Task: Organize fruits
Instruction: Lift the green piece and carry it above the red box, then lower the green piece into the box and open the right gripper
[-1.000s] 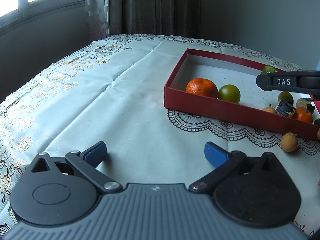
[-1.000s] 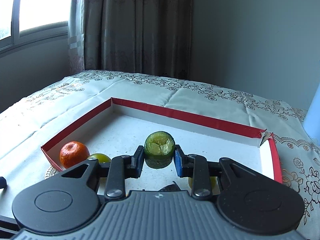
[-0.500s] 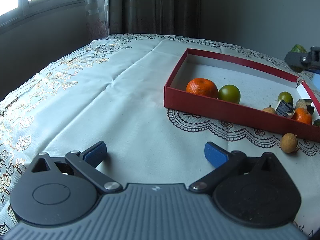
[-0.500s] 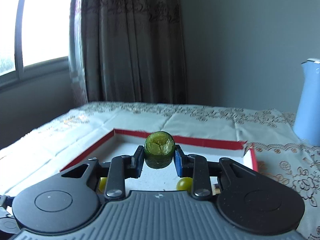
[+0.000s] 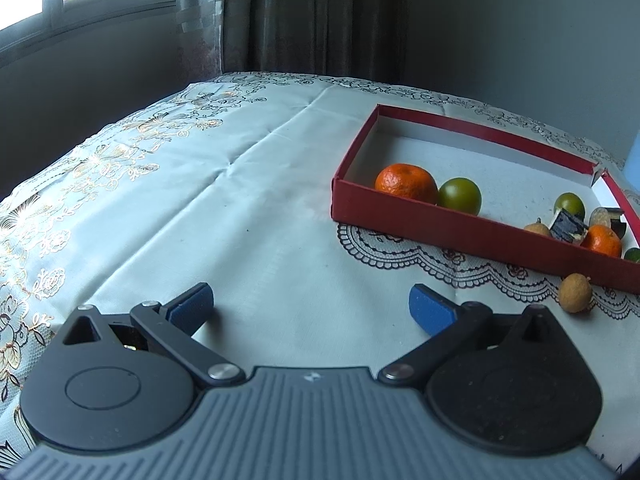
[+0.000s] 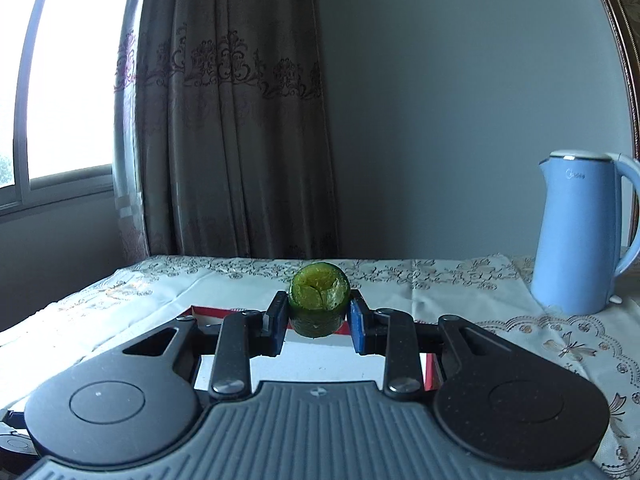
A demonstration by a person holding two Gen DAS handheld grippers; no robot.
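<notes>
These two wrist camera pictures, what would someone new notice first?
Probably the green fruit with a torn-open top, pinched in the right gripper above the table, with a pale blue kettle standing to its right. In the left wrist view, the red box holds a bright orange tangerine beside a round green fruit.

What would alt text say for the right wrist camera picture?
A handheld two-finger gripper clamps a green fruit, its top broken open, above a red-edged box. Beyond lie a patterned tablecloth, a pale blue kettle, a curtain and a window.
</notes>
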